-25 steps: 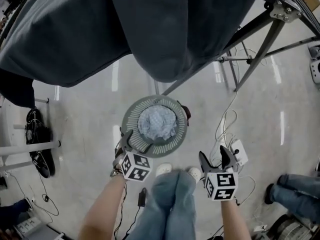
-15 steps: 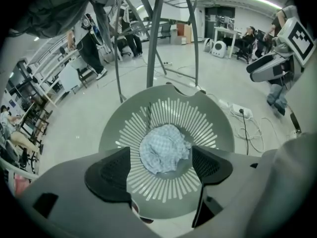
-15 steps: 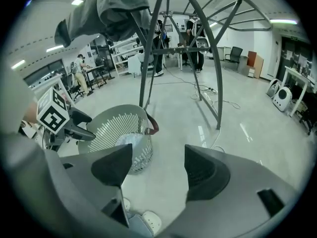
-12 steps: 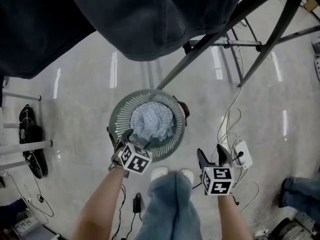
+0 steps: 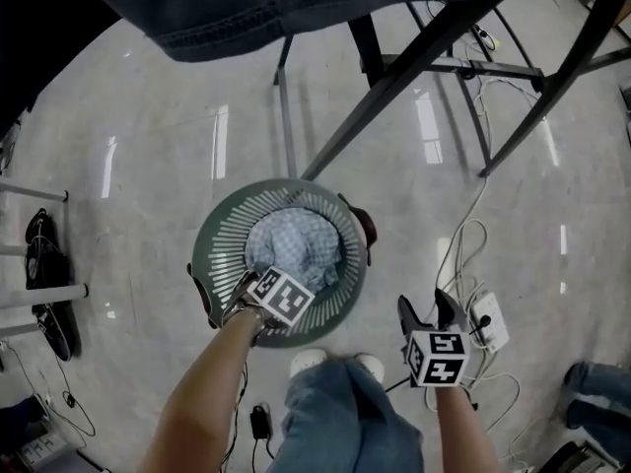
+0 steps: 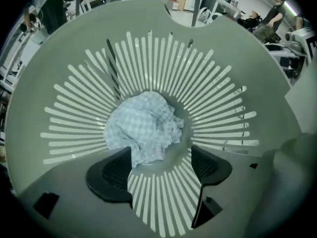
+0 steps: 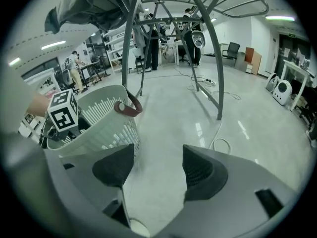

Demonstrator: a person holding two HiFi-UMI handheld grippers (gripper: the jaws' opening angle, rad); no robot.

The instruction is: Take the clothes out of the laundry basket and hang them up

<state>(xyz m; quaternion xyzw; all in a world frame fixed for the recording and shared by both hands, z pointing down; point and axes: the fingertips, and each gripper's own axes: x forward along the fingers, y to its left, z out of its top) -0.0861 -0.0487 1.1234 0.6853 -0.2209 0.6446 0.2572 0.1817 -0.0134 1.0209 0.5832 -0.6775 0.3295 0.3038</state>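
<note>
- Jaws of my left gripper (image 6: 161,158) stand spread and point straight down into the laundry basket (image 5: 212,254). I hold them wide so they can straddle a fold of cloth. Nothing is pinched yet.
- The crumpled pale-blue checked garment (image 6: 141,125) lies at the middle of the basket's slatted bottom, just beyond my left fingertips. Its near edge lines up with the gap between the jaws, but the pads look clear of it.
- My right gripper (image 7: 158,165) hangs outside the basket, beside its rim and over the bare floor (image 5: 148,116), tilted downward. Its jaws have just been closing a little but are apart, with nothing between them.
- I judge the right one waits out there to leave the basket's mouth to the left, ready to take a second corner once the cloth comes up.
- A dark garment (image 5: 296,8) is draped on the drying rack (image 5: 434,52) overhead, so the checked piece looks like the only one left to hang.
</note>
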